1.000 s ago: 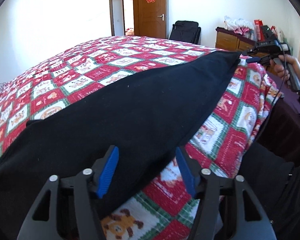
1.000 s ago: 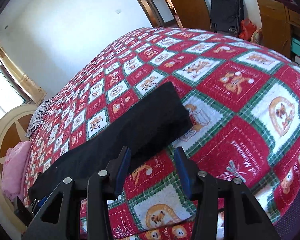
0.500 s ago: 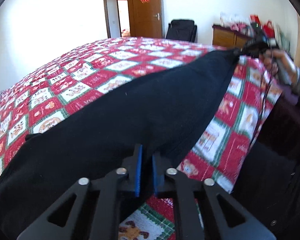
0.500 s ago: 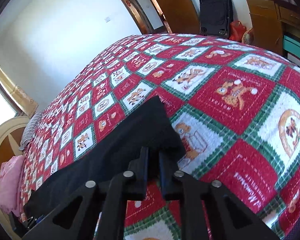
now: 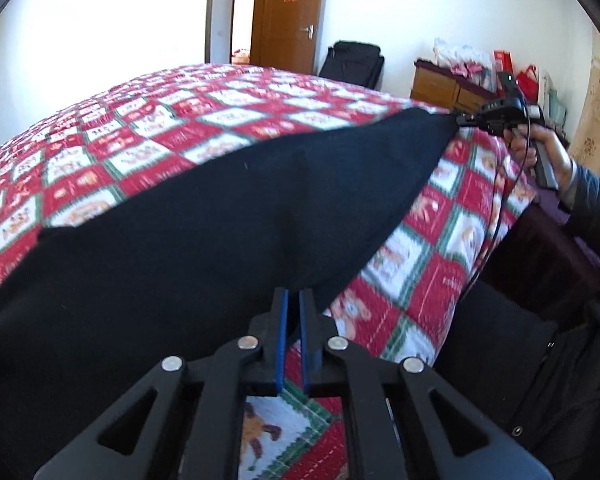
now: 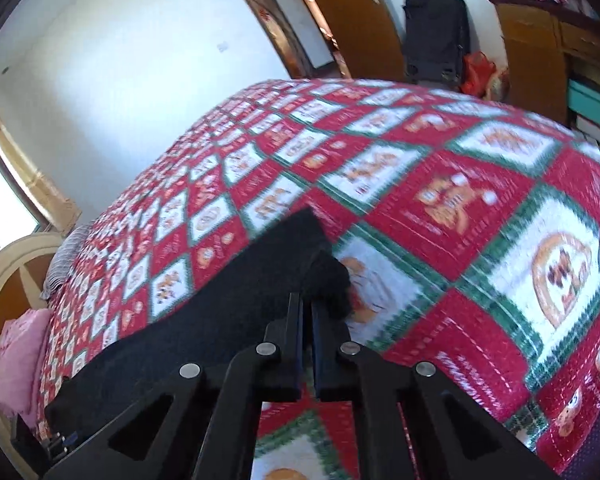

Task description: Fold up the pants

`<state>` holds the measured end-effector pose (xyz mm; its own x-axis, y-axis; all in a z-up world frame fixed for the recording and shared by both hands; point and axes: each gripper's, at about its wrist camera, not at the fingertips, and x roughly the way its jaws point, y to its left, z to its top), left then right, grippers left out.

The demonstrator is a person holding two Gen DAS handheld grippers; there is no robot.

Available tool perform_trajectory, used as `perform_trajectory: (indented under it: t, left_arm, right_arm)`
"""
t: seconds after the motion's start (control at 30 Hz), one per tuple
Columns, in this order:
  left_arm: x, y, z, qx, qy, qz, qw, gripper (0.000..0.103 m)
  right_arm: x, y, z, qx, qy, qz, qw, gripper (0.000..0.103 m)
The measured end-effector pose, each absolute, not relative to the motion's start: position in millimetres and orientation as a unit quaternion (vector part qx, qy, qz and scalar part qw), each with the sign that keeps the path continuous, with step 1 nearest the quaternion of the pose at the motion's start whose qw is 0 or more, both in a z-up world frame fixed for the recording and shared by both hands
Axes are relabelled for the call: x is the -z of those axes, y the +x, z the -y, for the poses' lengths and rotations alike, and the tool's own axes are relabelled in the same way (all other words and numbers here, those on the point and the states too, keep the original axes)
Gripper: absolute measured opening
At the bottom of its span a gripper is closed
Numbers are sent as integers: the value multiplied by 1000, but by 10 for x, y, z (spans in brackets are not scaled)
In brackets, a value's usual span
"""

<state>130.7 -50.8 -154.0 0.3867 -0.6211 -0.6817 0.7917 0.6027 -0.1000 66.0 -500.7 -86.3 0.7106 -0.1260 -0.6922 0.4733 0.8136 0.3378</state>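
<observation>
a: left gripper [image 5: 293, 300]?
b: jaws pinched on the near edge of the pants [image 5: 204, 224], black, stretched along the quilt [image 5: 148, 128].
a: right gripper [image 6: 306, 306]?
b: jaws pinched on the far corner of the pants, cloth bunched there.
a: beyond?
b: dresser [image 5: 440, 84], suitcase [image 5: 354, 62], door [image 5: 288, 16].

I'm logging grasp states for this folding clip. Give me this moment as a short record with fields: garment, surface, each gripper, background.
garment: black pants, stretched long across the bed
surface: red, white and green patterned quilt
left gripper: shut on the pants' near edge
right gripper: shut on the pants' end corner
lift: cloth bunches upward at the right gripper's pinch
background: wooden door, black suitcase, pink pillow
</observation>
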Motion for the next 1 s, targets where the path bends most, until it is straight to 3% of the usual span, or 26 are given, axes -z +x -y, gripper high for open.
perform_trajectory:
  t: [0.37,0.4,0.5,0.53,0.57,0.63,0.73,0.83,1.0]
  left_arm:
    - [1572,1263,500,431,127,-350,822,6]
    - [1559,1252,490,430,125,-348,824,6]
    - [1473,1197,411,429,112,-339,830,9]
    - [1436,1177,365,428,107,-333,834,14]
    - [1391,1154,300,422,99,-323,841,18]
    - [1334,1149,180,409,83,-309,855,43]
    - [1281,1196,-22,366,64,-285,884,63]
    - [1345,1353,-172,348,29,-295,889,63]
    - [1480,1388,-186,303,74,-301,901,63]
  right_arm:
    - [913,672,5077,170,255,-349,886,4]
    - [901,643,5067,172,260,-347,884,6]
    - [797,552,4938,205,233,-339,888,32]
    - [722,524,4847,219,210,-334,892,40]
    - [657,511,4764,222,196,-327,898,40]
    - [538,551,4518,199,171,-315,912,40]
    - [523,808,4005,113,142,-336,924,40]
    - [685,1132,3347,12,109,-373,921,40]
    - [1139,1445,2050,-141,28,-435,889,40]
